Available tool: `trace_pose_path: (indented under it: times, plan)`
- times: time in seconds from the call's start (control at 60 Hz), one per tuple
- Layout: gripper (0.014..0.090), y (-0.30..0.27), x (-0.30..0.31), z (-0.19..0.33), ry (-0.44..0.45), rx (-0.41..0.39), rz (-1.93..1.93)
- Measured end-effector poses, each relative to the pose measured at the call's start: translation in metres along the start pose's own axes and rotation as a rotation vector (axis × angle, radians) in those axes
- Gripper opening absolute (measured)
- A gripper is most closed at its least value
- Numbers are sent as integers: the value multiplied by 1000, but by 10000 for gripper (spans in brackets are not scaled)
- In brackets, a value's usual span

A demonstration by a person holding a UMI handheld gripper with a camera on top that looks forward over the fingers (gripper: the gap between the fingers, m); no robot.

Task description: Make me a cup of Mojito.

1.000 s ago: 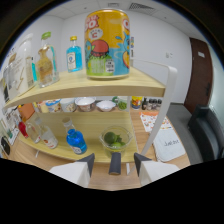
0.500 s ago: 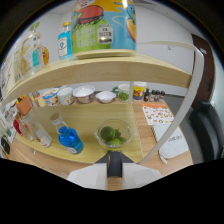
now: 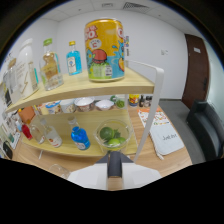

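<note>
A clear glass bowl (image 3: pixel 113 135) of green limes (image 3: pixel 106 132) sits on the lower wooden shelf (image 3: pixel 60 149), just ahead of the gripper (image 3: pixel 114 167) and almost in line with it. The bowl rests on the shelf by itself; nothing grips it. Just to its left stands a bottle of blue liquid (image 3: pixel 79 136), leaning a little in the wide view, and farther left on the same board are a clear bottle (image 3: pixel 50 134) and a small red bottle (image 3: pixel 26 131).

The gripper shows only as pale shapes low in the view with a dark gap running up the middle between them. Whether the claw is wide or narrow cannot be told from this view, and nothing is seen between the fingers.

Behind the bowl, at the far side of the lower level, a row of small cups and bowls (image 3: pixel 85 104) stands under the upper board. The upper shelf (image 3: pixel 95 86) carries a large yellow can (image 3: pixel 104 50) with cartoon figures on it, standing upright near the shelf's right end. To its left are a blue bottle (image 3: pixel 73 58), a clear bottle with amber contents (image 3: pixel 50 70) and a tall pale container (image 3: pixel 25 67). A white bracket (image 3: pixel 152 95) holds up the right end of the shelf.

To the right, on the table (image 3: pixel 170 157), lie printed sheets (image 3: pixel 161 127). Beyond them stand a dark chair (image 3: pixel 206 127) and a brown door (image 3: pixel 196 65).
</note>
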Motion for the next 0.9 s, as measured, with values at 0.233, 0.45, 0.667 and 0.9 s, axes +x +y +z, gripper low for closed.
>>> trace_pose_path:
  times: [0.233, 0.45, 0.667, 0.9]
  plan:
    - [159, 40, -35, -32, -1, -17, 32]
    - [160, 74, -72, -35, 8, -32, -11]
    - [160, 74, -88, -31, 95, 7, -285]
    - [160, 37, -83, -30, 255, 151, -782]
